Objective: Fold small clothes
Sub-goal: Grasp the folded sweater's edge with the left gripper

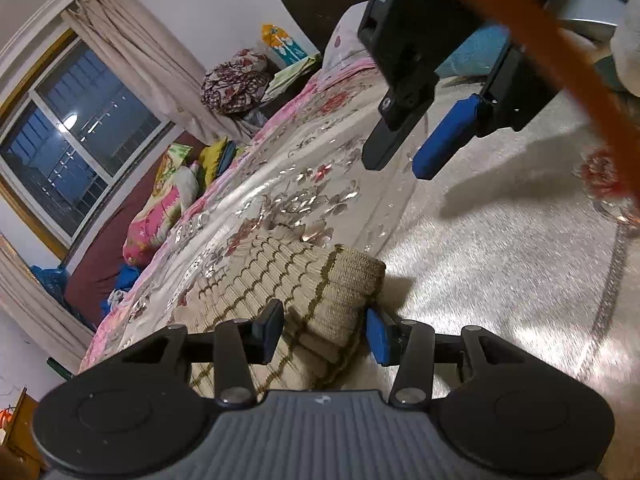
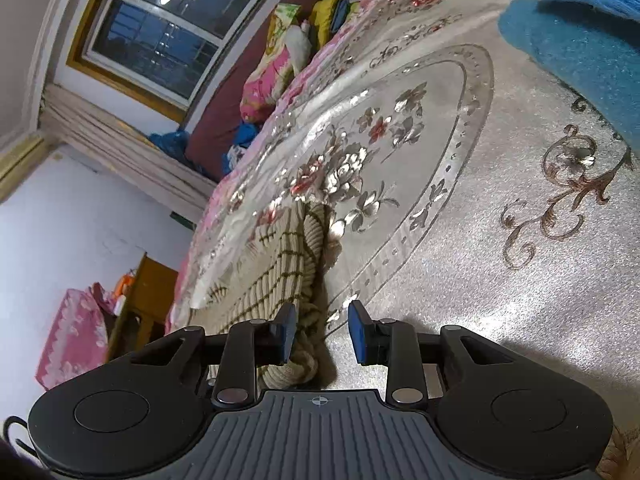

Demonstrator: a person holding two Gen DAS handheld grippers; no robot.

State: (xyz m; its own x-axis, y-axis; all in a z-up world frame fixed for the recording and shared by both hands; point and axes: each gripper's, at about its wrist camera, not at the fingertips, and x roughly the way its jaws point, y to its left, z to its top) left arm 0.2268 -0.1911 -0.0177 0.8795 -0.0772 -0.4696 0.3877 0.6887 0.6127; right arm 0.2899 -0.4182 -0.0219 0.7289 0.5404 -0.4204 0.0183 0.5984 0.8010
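My left claw (image 1: 326,334) spreads wide around a folded beige knit garment (image 1: 280,280) with brown scalloped stripes and a ribbed cuff, lying on the bedspread (image 1: 500,280) toward its pink edge. My right claw (image 2: 322,332) gapes empty beside it.

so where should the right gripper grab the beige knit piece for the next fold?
Probably the thick ribbed hem of the beige knit garment. It forms a raised, rolled edge lying just inside the open right gripper, beside its left finger. Come in low along the bedspread from the bare side, sliding one finger under the edge.
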